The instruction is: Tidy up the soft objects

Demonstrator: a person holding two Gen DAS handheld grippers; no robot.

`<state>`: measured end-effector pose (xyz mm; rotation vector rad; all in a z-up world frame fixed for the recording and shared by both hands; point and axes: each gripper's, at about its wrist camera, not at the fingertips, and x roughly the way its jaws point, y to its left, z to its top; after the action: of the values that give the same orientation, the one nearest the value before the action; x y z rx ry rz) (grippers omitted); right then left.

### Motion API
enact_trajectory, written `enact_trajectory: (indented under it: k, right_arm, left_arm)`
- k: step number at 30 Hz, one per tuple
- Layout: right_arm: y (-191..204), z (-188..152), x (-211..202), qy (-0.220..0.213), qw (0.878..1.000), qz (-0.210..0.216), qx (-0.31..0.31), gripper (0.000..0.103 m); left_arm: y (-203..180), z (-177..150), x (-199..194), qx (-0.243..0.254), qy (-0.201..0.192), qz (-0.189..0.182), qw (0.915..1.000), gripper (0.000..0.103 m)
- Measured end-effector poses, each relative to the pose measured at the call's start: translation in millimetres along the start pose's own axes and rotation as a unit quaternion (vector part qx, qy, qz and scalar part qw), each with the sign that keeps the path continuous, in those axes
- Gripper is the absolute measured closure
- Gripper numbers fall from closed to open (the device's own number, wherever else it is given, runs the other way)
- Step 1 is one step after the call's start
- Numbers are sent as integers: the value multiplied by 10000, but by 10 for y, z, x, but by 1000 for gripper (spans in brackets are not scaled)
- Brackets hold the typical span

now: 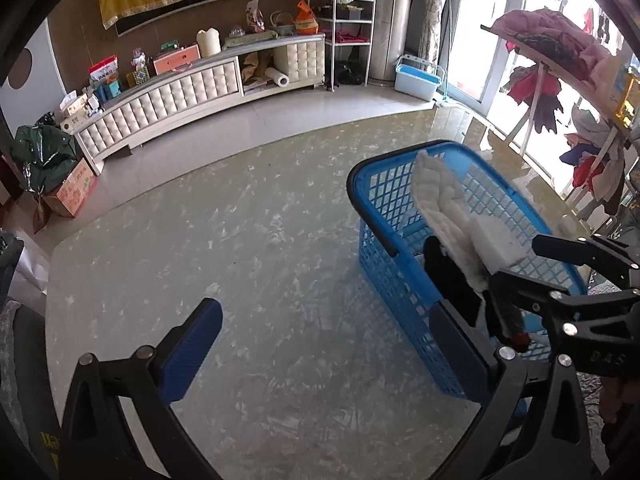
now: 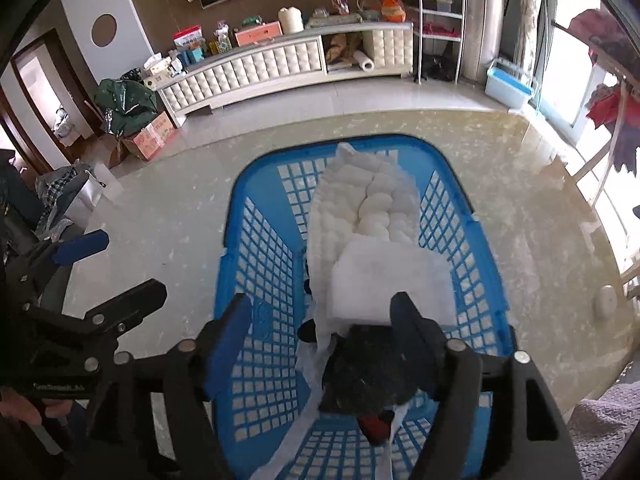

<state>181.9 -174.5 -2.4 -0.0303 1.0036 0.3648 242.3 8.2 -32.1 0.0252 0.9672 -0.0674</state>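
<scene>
A blue plastic lattice basket [image 1: 384,196] [image 2: 264,256] with a black rim stands on the marbled table. A white quilted soft toy [image 2: 368,216] [image 1: 444,200] with a black head and red beak [image 2: 376,376] hangs over the basket's inside. My right gripper [image 2: 320,316] [image 1: 516,256] is above the basket with its jaws wide apart. The toy's head rests against the right finger [image 2: 408,320]; I cannot tell if it is gripped. My left gripper [image 1: 328,320] is open and empty, low over the table left of the basket.
The marbled table top [image 1: 240,248] extends left of the basket. Beyond it are a long padded cabinet [image 1: 192,92] with clutter, a cardboard box [image 1: 72,192], a blue bin [image 1: 416,76], and a clothes rack [image 1: 568,92] at the right.
</scene>
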Motion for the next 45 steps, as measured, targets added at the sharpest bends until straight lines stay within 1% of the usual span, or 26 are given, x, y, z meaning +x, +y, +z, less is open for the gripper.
enact_trajectory:
  k: [5, 7, 10, 12, 16, 17, 20, 22, 24, 27, 30, 33, 39, 45]
  right_arm:
    - [51, -163, -413, -354, 9993, -49, -121, 17]
    - [99, -230, -610, -601, 9979, -116, -201, 10]
    - [154, -333, -917, -1003, 9943, -244, -267, 3]
    - [227, -382, -1089, -1266, 9911, -299, -287, 0]
    - [321, -491, -1424, -1706, 9839, -439, -299, 0]
    - [355, -430, -1443, -1787, 9825, -452, -284, 0]
    - [407, -421, -1556, -2014, 9782, -437, -244, 0]
    - [461, -461, -1666, -2153, 9748, -508, -296, 0]
    - [519, -504, -1754, -2278, 9710, -640, -345, 0]
    - [578, -585, -1847, -2357, 9683, -739, -374, 0]
    - [648, -671, -1890, -2351, 9679, -759, -454, 0]
    - [663, -696, -1835, -2338, 9678, -806, -476, 0]
    - [652, -740, -1858, -2314, 9686, -763, -490, 0]
    - [653, -747, -1889, -2305, 9690, -717, -519, 0]
  left_arm:
    - [-29, -71, -277, -28, -199, 7, 9998, 0]
    - [-37, -104, -406, -46, -305, 41, 9995, 0]
    - [-49, -160, -651, -125, -518, 125, 9985, 0]
    - [-65, -205, -812, -203, -666, 100, 9975, 0]
    - [-114, -314, -1200, -313, -1072, 36, 9937, 0]
    - [-114, -341, -1293, -381, -1176, -10, 9923, 0]
    - [-105, -419, -1555, -533, -1496, -173, 9872, 0]
    - [-110, -490, -1752, -586, -1775, -148, 9823, 0]
    - [-115, -541, -1875, -614, -1926, -132, 9793, 0]
    - [-127, -596, -2006, -644, -2045, -185, 9766, 0]
    - [-202, -675, -2063, -577, -2075, -97, 9765, 0]
    - [-270, -771, -2099, -547, -2066, -59, 9769, 0]
    - [-292, -923, -2211, -527, -2096, -17, 9764, 0]
    - [-337, -984, -2299, -500, -2154, 41, 9752, 0]
